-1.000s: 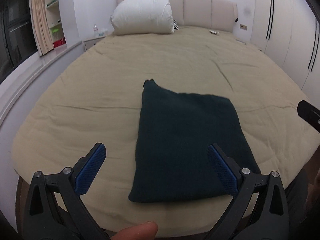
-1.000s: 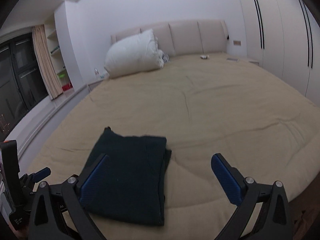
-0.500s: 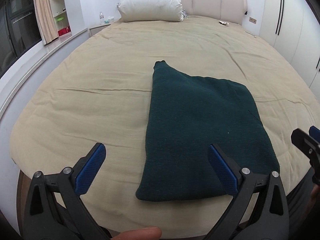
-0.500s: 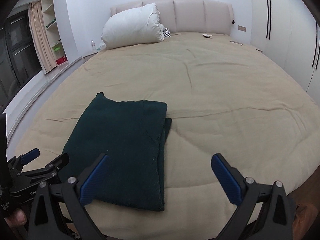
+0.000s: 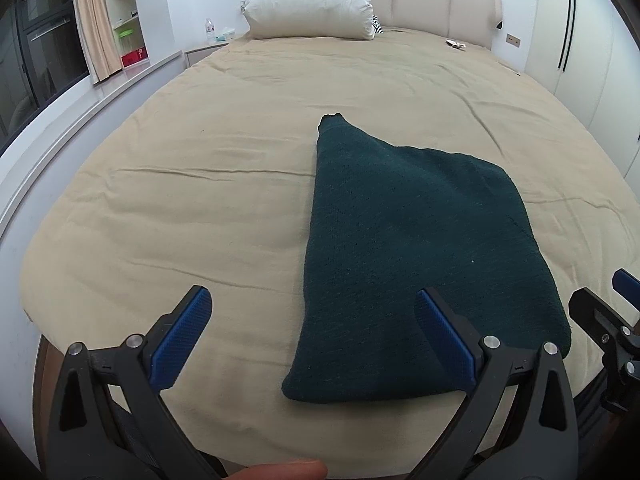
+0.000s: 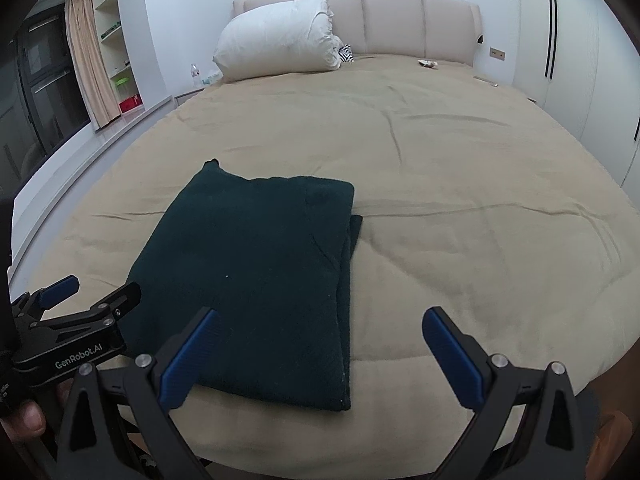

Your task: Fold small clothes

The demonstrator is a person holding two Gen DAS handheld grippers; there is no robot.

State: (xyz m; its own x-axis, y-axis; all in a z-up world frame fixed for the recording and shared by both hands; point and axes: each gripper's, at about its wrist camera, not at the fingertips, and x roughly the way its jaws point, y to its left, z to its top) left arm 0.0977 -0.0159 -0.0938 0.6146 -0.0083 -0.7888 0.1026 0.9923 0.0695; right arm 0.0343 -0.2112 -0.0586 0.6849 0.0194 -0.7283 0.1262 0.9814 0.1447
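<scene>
1. garment (image 5: 420, 256), dark green and already folded flat, lies near the bed's (image 5: 200, 208) foot edge; left tool (image 5: 312, 336) and right tool (image 6: 320, 344) both hover with blades wide apart, gripping nothing
2. judged next: pinch the near corners at 6 o'clock together and carry them toward 12 o'clock
3. right view alone shows a lower layer peeking out at 3 o'clock; left view shows the stray peak at 12 o'clock more clearly

Wide bed (image 5: 280, 128) under tan cover; beige padded headboard (image 5: 440, 4) top centre, white pillow (image 5: 308, 0) against it. White wardrobe (image 6: 568, 52) right. Curtain (image 5: 94, 20), dark window (image 5: 36, 52), shelves (image 5: 124, 12) upper left.
</scene>
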